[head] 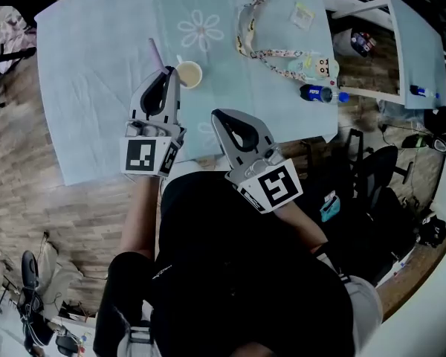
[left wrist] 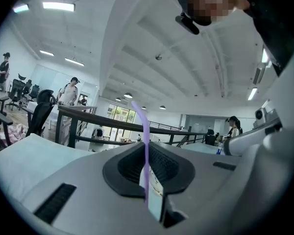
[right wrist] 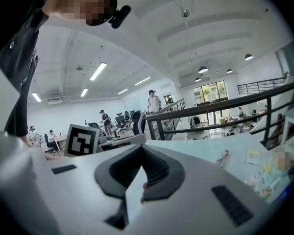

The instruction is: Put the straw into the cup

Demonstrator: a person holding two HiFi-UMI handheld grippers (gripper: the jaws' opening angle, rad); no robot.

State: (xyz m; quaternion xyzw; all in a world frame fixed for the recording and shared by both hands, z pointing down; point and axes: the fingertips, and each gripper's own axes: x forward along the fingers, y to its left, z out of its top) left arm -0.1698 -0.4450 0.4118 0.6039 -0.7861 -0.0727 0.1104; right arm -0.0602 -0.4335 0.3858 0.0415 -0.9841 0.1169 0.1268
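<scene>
Straw (head: 155, 53) in left hand-held gripper (head: 170, 71), beside cup (head: 189, 74)

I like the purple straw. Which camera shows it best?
The left gripper view: the straw stands close up, pinched in the left claw. The head view shows only its top end; the right gripper view barely shows it.

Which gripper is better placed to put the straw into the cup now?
Left. The left gripper grips the purple straw and sits right beside the cup; the right gripper is empty and farther back.
</scene>
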